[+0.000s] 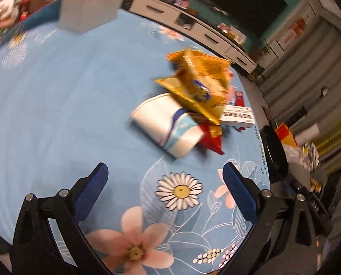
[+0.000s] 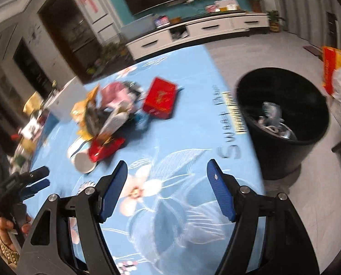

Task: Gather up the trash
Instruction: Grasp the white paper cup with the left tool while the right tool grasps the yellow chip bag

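A pile of trash lies on the blue floral tablecloth [image 1: 56,114]: yellow snack bags [image 1: 200,84], a white paper cup [image 1: 168,123] on its side, a red wrapper [image 1: 213,141] and a white barcode box [image 1: 238,114]. My left gripper [image 1: 166,171] is open and empty, just short of the cup. In the right wrist view the same pile [image 2: 108,116] sits beside a red box [image 2: 161,98]. My right gripper [image 2: 167,174] is open and empty above the cloth, left of the black trash bin [image 2: 282,144], which holds some wrappers. The left gripper [image 2: 36,178] shows at the left edge.
A white box [image 1: 90,6] stands at the far side of the table with more clutter [image 1: 7,11] behind it. A white TV cabinet [image 2: 200,29] lines the far wall. A red and yellow bag [image 2: 333,68] lies right of the bin on the floor.
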`<state>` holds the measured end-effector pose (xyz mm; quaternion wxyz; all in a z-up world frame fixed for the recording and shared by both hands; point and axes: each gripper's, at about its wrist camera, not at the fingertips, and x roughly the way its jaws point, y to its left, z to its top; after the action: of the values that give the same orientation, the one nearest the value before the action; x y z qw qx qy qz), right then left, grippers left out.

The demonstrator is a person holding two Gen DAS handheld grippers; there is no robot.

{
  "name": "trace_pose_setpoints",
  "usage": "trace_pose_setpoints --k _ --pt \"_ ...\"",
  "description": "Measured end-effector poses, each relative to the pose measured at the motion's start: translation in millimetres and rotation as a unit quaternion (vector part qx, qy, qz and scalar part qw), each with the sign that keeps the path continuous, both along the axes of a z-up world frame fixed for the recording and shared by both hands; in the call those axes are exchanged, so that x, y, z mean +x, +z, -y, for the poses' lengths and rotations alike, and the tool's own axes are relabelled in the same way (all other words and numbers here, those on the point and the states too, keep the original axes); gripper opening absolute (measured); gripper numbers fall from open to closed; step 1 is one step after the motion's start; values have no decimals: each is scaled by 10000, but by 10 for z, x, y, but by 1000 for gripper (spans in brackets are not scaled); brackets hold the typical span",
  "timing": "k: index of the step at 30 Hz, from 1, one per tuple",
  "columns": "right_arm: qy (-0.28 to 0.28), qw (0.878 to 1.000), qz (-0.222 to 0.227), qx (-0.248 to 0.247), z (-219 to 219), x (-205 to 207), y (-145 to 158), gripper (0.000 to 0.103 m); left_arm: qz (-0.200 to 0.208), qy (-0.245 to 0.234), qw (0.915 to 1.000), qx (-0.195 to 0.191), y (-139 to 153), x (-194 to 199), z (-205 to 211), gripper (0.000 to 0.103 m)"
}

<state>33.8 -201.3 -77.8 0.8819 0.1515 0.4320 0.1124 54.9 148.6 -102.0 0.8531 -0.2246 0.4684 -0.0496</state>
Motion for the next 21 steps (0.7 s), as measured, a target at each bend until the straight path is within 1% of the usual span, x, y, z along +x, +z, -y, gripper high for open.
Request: trace_pose_setpoints --k 2,6,10,11,13,14,18,21 --pt "147 9999 24 -4 -130 36 24 71 -35 65 9999 -136 -44 4 -73 100" --pt "464 9988 150 21 -415 108 76 71 -58 15 9992 -393 -128 61 -61 100" --pt "734 9970 230 -34 -652 195 97 71 -119 159 9974 -691 -258 241 -78 99" --pt "800 9965 244 -76 -710 227 100 71 -132 203 9972 -708 -284 278 -76 99" --pt "900 9954 282 -145 -816 285 108 71 -178 322 9976 -583 -332 371 -60 90" --pt "957 9948 310 -167 -866 317 111 71 -195 361 9977 -536 -358 416 -54 84" --pt "1174 9922 398 -146 -1035 508 103 71 -175 415 9966 -694 -435 556 -60 83" --pt "1234 9910 498 -126 -1141 678 115 71 -182 432 9962 -727 -472 632 -58 83"
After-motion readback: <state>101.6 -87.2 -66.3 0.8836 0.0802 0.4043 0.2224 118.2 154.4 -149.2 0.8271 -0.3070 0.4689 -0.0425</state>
